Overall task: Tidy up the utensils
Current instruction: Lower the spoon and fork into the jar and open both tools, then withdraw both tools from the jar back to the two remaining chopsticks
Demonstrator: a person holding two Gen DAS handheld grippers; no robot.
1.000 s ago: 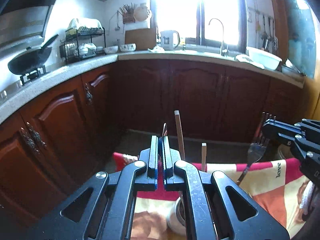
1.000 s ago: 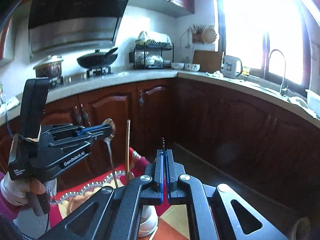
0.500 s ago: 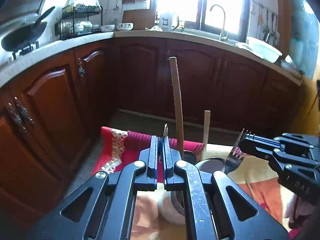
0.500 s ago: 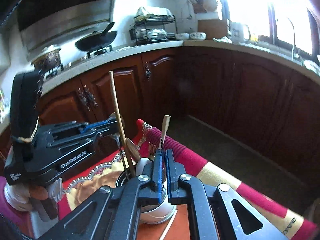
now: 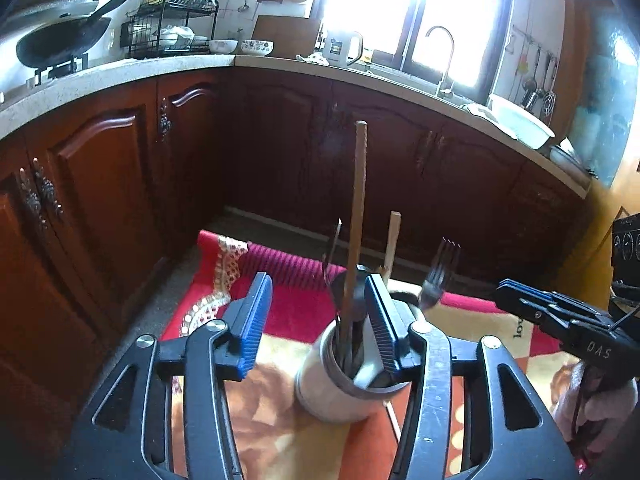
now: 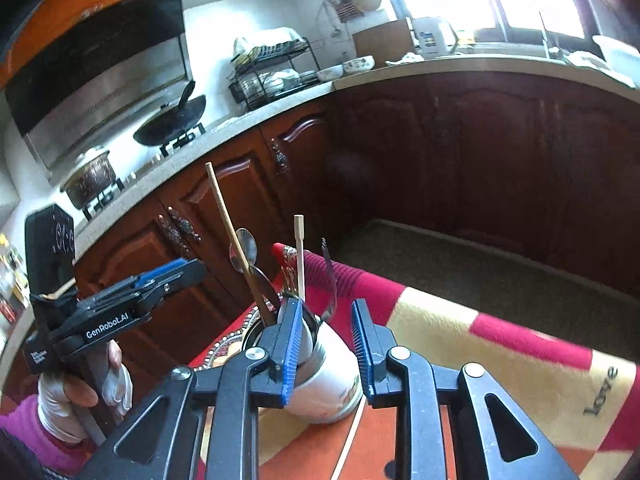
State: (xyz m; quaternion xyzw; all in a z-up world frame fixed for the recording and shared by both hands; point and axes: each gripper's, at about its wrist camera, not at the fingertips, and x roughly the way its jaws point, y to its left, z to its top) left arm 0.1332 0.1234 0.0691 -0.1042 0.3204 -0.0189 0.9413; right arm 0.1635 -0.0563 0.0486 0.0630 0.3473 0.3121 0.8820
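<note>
**Both grippers standing open around the utensil cup**

The left gripper [image 5: 316, 312] is hanging with its blue-padded fingers spread wide and gripping nothing; its right-hand pad [image 5: 378, 320] is crossing in front of the white ceramic cup [image 5: 332, 384] in the left wrist view. The right gripper [image 6: 326, 344] is likewise gaping with nothing between its pads, its left-hand pad [image 6: 292, 344] overlapping the cup's rim.

The cup is sitting upright on the red, cream and orange patterned cloth [image 6: 500, 360], near the cloth's far red edge. The utensils inside are standing with their long axes close to vertical: a long brown wooden stick [image 5: 358, 208] pointing straight up, a shorter pale wooden stick [image 5: 392, 240] just beside it, a dark metal handle [image 5: 332, 252] leaning slightly, and a metal fork [image 5: 438, 276] with tines up, tilting towards the right gripper. In the right wrist view a metal spoon [image 6: 246, 248] is showing bowl-up beside the long stick.

A thin pale stick [image 6: 352, 436] is lying flat on the cloth at the cup's base.
</note>
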